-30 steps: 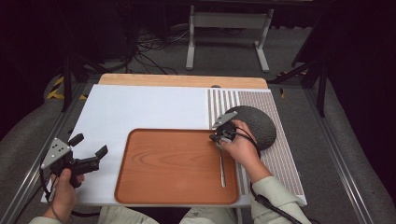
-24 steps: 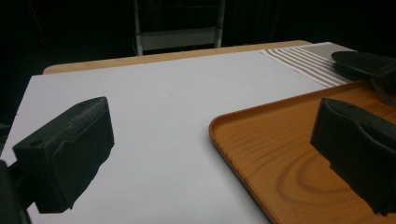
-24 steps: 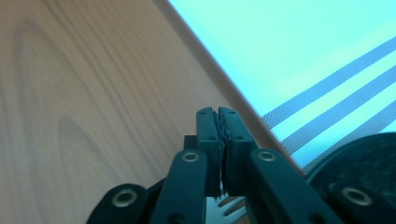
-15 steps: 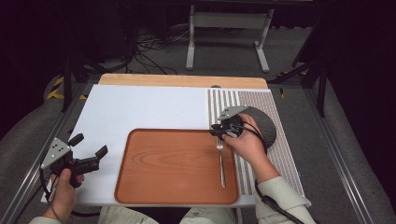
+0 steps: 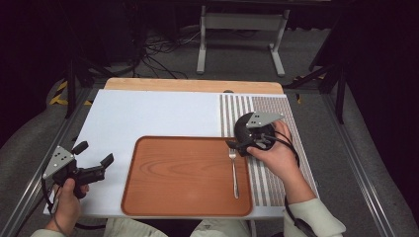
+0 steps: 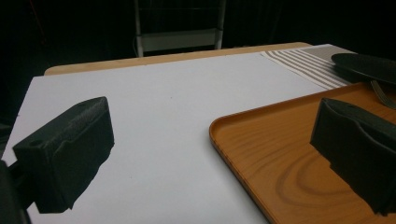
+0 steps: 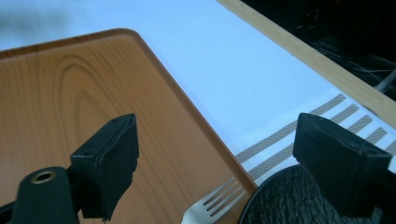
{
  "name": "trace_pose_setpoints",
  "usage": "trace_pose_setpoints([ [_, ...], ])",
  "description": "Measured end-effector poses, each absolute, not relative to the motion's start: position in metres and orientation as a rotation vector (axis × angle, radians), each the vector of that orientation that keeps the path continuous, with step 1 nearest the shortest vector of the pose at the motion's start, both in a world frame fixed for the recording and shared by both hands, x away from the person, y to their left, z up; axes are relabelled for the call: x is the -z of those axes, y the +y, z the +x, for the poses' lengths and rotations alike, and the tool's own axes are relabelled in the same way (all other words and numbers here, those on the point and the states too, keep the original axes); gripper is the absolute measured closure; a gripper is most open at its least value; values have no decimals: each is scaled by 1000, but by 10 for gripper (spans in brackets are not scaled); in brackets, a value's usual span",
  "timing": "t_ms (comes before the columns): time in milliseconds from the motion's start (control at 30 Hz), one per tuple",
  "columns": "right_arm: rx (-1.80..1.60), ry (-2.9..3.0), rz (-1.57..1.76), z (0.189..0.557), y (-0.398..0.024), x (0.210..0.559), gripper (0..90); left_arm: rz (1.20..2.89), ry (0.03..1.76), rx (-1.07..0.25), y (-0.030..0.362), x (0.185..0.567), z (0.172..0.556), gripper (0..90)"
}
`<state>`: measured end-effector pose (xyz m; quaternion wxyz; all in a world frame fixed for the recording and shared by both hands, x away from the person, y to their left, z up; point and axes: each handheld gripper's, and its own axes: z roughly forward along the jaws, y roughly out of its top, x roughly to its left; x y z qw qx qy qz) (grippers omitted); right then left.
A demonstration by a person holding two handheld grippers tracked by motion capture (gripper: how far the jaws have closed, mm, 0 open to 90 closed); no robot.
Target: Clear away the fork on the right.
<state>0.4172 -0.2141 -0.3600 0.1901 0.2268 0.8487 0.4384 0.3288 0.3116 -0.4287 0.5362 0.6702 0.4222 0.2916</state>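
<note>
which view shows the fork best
The high view: the whole fork lies on the wooden tray near its right edge, tines toward the dark plate. The right gripper view catches just its tines beside the plate rim. The left gripper view shows a blurred bit at the frame's right edge.

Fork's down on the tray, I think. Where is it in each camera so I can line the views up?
High view: fork lies along the tray's right side, tines away from the person.
Left gripper view: tines at the right edge.
Right gripper view: tines at bottom centre.
Shared landmark: the tray's rim.
</note>
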Motion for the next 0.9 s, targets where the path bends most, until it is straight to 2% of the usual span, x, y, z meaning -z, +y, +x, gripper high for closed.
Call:
trace_pose_setpoints([
  [433, -1352, 2242, 644, 396, -261, 359, 139, 1594, 1009, -695, 311, 429, 329, 2],
  [900, -1444, 2121, 701, 375, -299, 384, 122, 1590, 1018, -694, 312, 429, 329, 2],
])
